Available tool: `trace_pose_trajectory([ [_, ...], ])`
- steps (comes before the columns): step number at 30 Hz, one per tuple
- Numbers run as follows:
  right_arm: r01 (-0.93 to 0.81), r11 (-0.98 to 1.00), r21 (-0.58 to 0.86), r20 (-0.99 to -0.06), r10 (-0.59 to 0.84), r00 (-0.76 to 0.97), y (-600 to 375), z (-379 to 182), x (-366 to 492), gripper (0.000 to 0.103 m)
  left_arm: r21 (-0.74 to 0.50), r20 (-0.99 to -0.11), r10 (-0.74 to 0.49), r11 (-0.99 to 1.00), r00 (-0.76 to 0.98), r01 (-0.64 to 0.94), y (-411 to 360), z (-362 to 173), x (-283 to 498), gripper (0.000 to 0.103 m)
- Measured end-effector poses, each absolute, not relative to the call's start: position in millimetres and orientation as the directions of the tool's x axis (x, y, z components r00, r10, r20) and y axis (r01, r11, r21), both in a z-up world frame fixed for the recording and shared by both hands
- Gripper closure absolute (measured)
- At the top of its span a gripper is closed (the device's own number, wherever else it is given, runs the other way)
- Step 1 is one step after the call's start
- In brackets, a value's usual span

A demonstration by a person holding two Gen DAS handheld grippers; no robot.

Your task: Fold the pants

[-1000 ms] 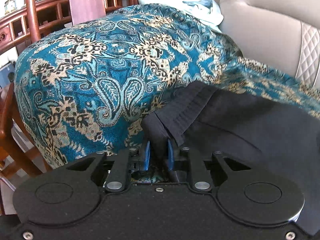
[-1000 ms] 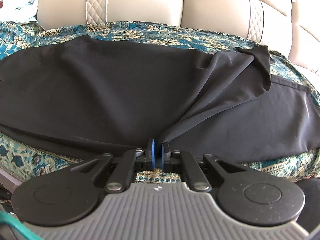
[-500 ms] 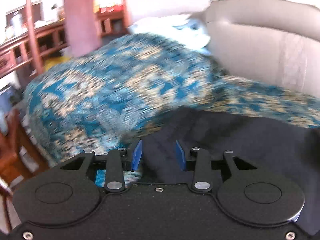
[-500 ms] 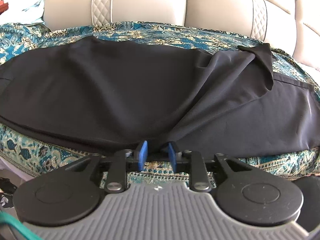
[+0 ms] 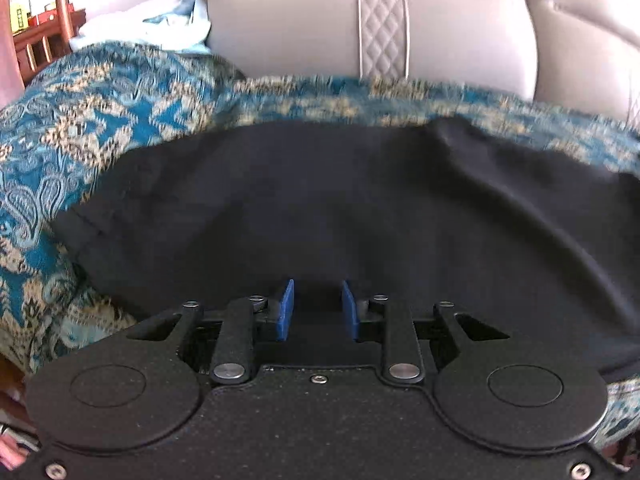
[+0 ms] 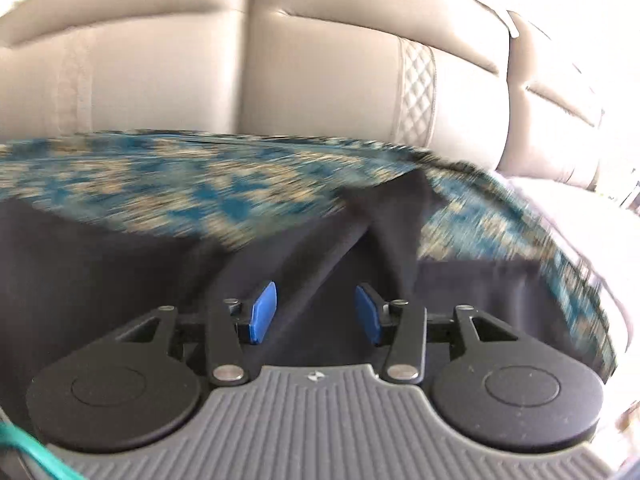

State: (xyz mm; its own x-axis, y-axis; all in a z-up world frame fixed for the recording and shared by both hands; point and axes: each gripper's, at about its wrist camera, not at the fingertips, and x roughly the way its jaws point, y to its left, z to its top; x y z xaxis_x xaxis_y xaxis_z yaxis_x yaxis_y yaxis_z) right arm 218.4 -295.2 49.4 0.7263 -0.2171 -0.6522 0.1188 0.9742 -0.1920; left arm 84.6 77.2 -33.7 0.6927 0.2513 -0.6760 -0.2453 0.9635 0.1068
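The black pants (image 5: 340, 208) lie spread on a teal and gold patterned cover (image 5: 80, 120) over the sofa seat. My left gripper (image 5: 317, 308) hovers over their near edge. Its blue pads stand a little apart and are closing, with only flat black cloth seen in the gap and nothing pinched. In the right wrist view the pants (image 6: 100, 264) show a raised fold (image 6: 392, 232) toward the right. My right gripper (image 6: 316, 312) is over the pants, jaws wide and opening, with the pads clear of the cloth below. Both views are motion-blurred.
The beige sofa backrest (image 5: 304, 20) rises right behind the cover (image 6: 180, 176). A light blue cloth (image 5: 176, 20) lies at the far left corner, with wooden furniture (image 5: 44, 36) beyond it. A teal cable (image 6: 24, 444) crosses the right gripper's lower left.
Both grippers let go of the pants' near edge and opened. The left swung right, from the waistband corner to over the pants' middle. The right moved right and rose.
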Motion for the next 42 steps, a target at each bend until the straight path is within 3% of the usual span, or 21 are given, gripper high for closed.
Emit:
trace_pose_trajectory([
  [2, 0.154, 0.956, -0.251, -0.663, -0.285, 0.692, -310, 48, 264, 0.04, 0.115, -0.686, 0.263, 0.96, 0.679, -0.256, 78, -37, 88, 0.077],
  [8, 0.152, 0.961, -0.23, -0.772, -0.276, 0.573, -338, 26, 374, 0.034, 0.142, -0.692, 0.291, 0.952, 0.661, -0.27, 71, -39, 94, 0.077],
  [13, 0.163, 0.936, -0.312, -0.798, -0.351, 0.489, -349, 4, 410, 0.034, 0.155, -0.694, 0.309, 0.946, 0.651, -0.283, 70, -38, 99, 0.077],
  [15, 0.191, 0.953, -0.236, -0.825, -0.301, 0.479, -363, 8, 412, 0.054, 0.173, -0.69, 0.32, 0.944, 0.649, -0.282, 69, -38, 100, 0.077],
  [16, 0.209, 0.957, -0.201, -0.836, -0.279, 0.473, -370, 10, 411, 0.078, 0.18, -0.688, 0.324, 0.943, 0.649, -0.28, 68, -38, 101, 0.077],
  [17, 0.237, 0.954, -0.187, -0.839, -0.28, 0.466, -376, 13, 407, 0.089, 0.188, -0.686, 0.329, 0.942, 0.649, -0.279, 68, -39, 102, 0.077],
  [18, 0.247, 0.952, -0.181, -0.841, -0.279, 0.464, -382, 15, 404, 0.092, 0.195, -0.682, 0.333, 0.941, 0.651, -0.277, 67, -39, 102, 0.077],
  [22, 0.3, 0.942, -0.15, -0.838, -0.282, 0.467, -413, 29, 379, 0.094, 0.216, -0.673, 0.345, 0.938, 0.654, -0.272, 65, -41, 104, 0.077],
  [28, 0.5, 0.864, 0.05, -0.845, -0.231, 0.483, -493, 52, 305, 0.096, 0.209, -0.67, 0.335, 0.941, 0.663, -0.265, 68, -41, 104, 0.077],
  [35, 0.698, 0.707, 0.113, -0.904, -0.218, 0.367, -566, 27, 232, 0.095, 0.212, -0.676, 0.325, 0.945, 0.661, -0.248, 70, -40, 104, 0.077],
  [42, 0.78, 0.607, 0.15, -0.916, -0.213, 0.341, -594, 19, 189, 0.095, 0.207, -0.679, 0.318, 0.948, 0.662, -0.243, 70, -40, 103, 0.077],
])
